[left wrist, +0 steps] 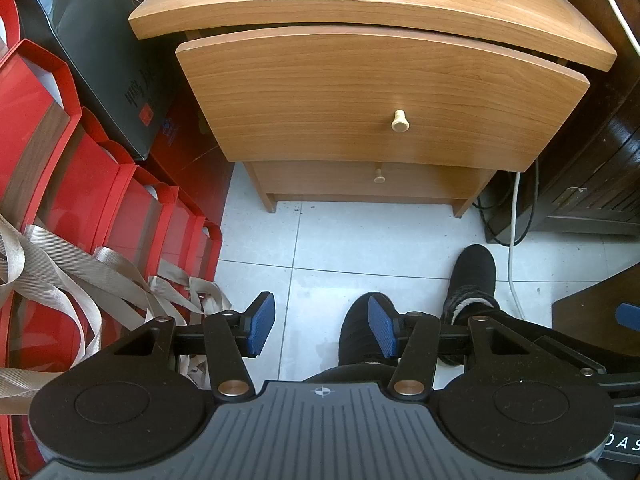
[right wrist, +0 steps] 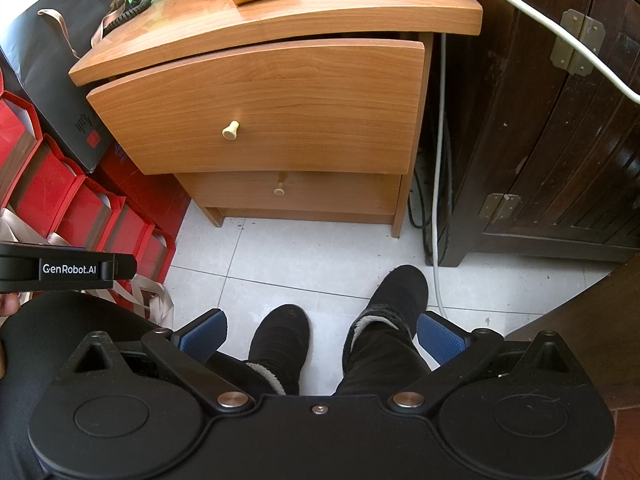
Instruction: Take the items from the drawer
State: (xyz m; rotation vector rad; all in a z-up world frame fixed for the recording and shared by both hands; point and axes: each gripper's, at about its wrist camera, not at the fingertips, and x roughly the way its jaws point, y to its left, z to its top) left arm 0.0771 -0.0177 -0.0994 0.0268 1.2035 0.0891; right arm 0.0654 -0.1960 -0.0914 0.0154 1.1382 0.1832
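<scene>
Red gift bags (left wrist: 80, 184) beside nightstand (left wrist: 360, 8)

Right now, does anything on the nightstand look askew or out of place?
Yes. The top drawer is pulled partly out of the nightstand and overhangs the shut lower drawer. Its front sits slightly crooked to the top edge.

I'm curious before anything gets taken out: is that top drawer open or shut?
Partly open: the top drawer juts forward past the lower drawer, a dark gap under the tabletop.
</scene>
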